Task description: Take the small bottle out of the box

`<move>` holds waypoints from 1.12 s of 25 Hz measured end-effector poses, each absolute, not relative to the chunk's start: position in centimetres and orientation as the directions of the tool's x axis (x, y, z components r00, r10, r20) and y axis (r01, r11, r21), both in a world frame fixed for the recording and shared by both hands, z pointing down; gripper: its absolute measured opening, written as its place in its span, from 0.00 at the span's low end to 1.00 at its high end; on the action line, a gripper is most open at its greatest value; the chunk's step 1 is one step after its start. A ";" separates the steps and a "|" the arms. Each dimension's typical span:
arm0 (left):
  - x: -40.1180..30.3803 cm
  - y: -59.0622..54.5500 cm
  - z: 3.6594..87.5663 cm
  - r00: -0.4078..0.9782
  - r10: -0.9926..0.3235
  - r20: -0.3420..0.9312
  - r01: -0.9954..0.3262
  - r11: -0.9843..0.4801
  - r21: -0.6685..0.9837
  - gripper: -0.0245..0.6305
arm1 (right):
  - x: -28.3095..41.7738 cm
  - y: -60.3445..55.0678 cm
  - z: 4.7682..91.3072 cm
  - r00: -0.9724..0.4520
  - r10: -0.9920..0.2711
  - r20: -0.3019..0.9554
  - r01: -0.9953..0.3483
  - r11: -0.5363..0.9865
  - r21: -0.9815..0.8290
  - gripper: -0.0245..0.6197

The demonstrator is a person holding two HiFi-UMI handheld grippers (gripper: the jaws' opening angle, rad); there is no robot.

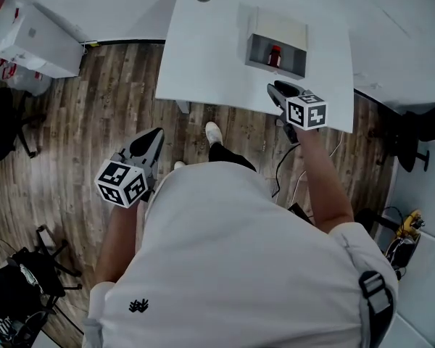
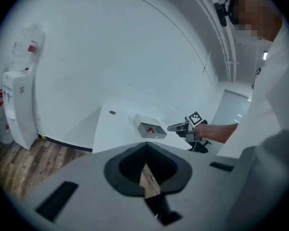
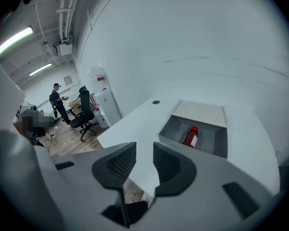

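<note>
Right gripper (image 3: 144, 150): hovering near the table (image 3: 135, 124) edge, jaws standing slightly apart, gripping nothing
Left gripper (image 2: 145, 146): hanging back over the floor (image 2: 19, 162), jaws pressed together, empty
Bottle (image 3: 190, 136): sitting red-capped inside the open box (image 3: 169, 129), well apart from both grippers
Risk, gap: likely proving too narrow, nudging the bottle over instead of straddling it
Risk, box: possibly sliding or tipping under a jaw catching its wall, nothing bracing it
</note>
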State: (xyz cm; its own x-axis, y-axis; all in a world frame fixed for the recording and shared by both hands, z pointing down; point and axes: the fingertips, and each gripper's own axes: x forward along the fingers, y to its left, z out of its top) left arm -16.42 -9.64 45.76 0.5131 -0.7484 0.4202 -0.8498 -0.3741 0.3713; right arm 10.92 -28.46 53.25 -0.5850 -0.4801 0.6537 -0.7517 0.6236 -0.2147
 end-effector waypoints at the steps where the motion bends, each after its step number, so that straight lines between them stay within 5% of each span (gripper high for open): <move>1: -16.4 -10.5 45.4 0.506 -0.754 0.418 -0.855 -0.374 0.360 0.05 | 11.2 -29.8 53.5 -0.579 -0.479 0.660 -0.755 0.620 -0.212 0.22; 16: -14.7 -18.0 45.6 0.444 -0.767 0.463 -0.889 -0.312 0.335 0.05 | 14.4 -40.9 60.4 -0.460 -0.398 0.794 -0.805 0.564 -0.185 0.39; 28: -12.6 -22.3 45.7 0.420 -0.775 0.472 -0.900 -0.290 0.324 0.05 | 14.7 -43.0 65.9 -0.407 -0.199 0.891 -0.805 0.539 -0.247 0.47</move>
State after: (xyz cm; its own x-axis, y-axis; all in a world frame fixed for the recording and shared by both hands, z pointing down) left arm -12.58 -22.25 45.71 0.4197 -0.7754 0.4719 -0.9004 -0.2901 0.3241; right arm 14.71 -43.00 65.92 -0.4073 -0.1990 0.8914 -0.8050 0.5392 -0.2474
